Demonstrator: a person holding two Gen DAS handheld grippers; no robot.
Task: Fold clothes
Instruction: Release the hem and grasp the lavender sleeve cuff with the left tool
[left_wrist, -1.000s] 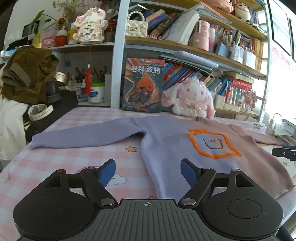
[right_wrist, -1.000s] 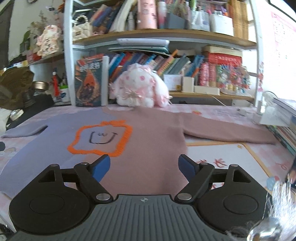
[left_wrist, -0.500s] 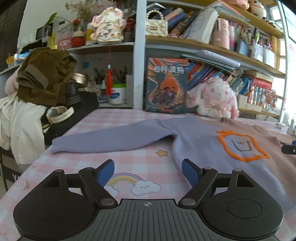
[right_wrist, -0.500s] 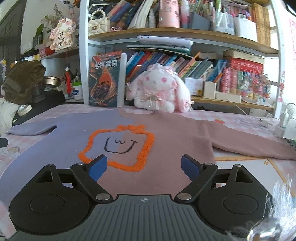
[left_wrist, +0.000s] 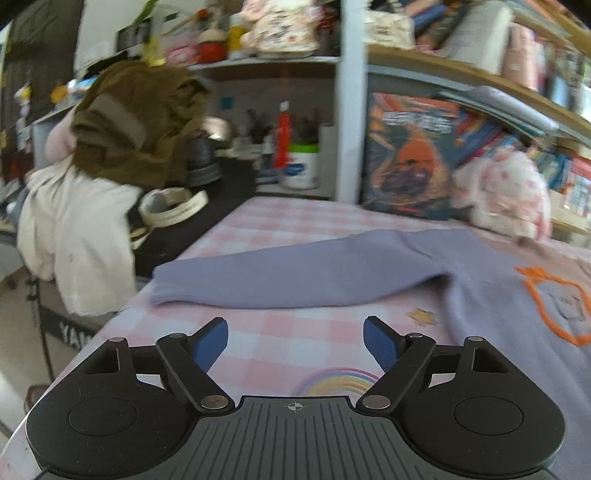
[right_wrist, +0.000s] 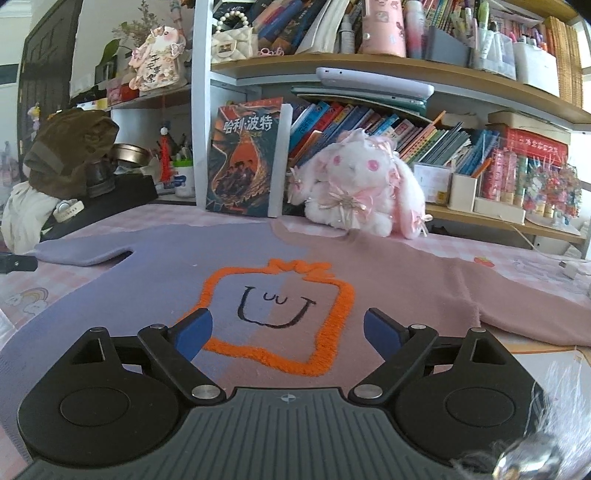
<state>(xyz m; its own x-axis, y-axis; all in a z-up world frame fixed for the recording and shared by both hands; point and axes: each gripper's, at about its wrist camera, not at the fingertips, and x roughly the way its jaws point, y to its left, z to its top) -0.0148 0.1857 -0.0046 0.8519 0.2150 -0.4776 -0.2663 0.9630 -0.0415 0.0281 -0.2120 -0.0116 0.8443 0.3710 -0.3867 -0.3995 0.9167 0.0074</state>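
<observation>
A two-tone sweater (right_wrist: 388, 280), lilac on its left half and dusty pink on its right, lies flat and face up on the pink checked tablecloth (left_wrist: 280, 343). An orange outline with a smiling face (right_wrist: 277, 310) marks its chest. Its lilac sleeve (left_wrist: 295, 277) stretches out to the left, cuff near the table's left edge. My left gripper (left_wrist: 295, 343) hovers open over the cloth just short of that sleeve, nothing between its blue pads. My right gripper (right_wrist: 288, 332) hangs above the chest print, its jaws still opening, empty. The pink sleeve (right_wrist: 524, 306) runs right.
A bookshelf with an upright book (right_wrist: 243, 158) and a white plush rabbit (right_wrist: 354, 192) lines the table's far edge. A brown garment (left_wrist: 136, 122) and white cloth (left_wrist: 81, 240) are piled on a dark stand off the table's left edge. A charger cable (right_wrist: 572, 269) lies far right.
The left gripper has swung left, from the sweater's body to the lilac sleeve and the table's left edge. The right gripper has shifted over the chest print and its jaws have widened.
</observation>
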